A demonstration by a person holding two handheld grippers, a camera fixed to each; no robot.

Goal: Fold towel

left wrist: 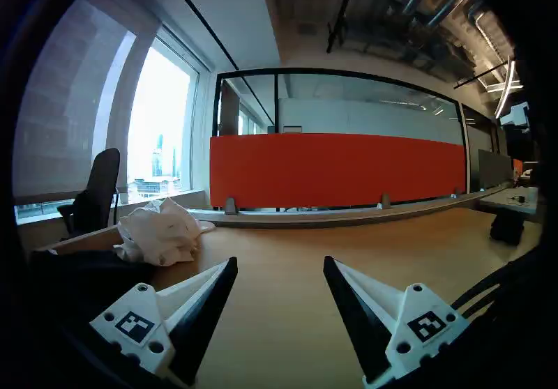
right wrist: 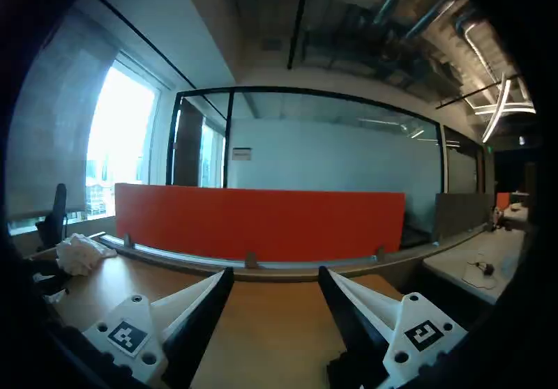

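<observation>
Lying in a crumpled white heap, the towel [left wrist: 159, 232] rests on the wooden table [left wrist: 293, 305] toward its far left corner, just in front of a low rail carrying an orange divider panel [left wrist: 335, 169]. A black office chair [left wrist: 94, 194] stands behind the towel by the window [left wrist: 157, 138]. A small dark object [left wrist: 507, 227] sits on the table well off to the right. In the right gripper view the towel [right wrist: 80, 253] lies far to the left, and a pale neighbouring desk [right wrist: 481, 260] stands at the right. The left tool [left wrist: 279, 260] has its fingers spread wide apart over the table, holding nothing, with the towel off to their left. The right tool [right wrist: 276, 270] is likewise spread wide and grips nothing.
</observation>
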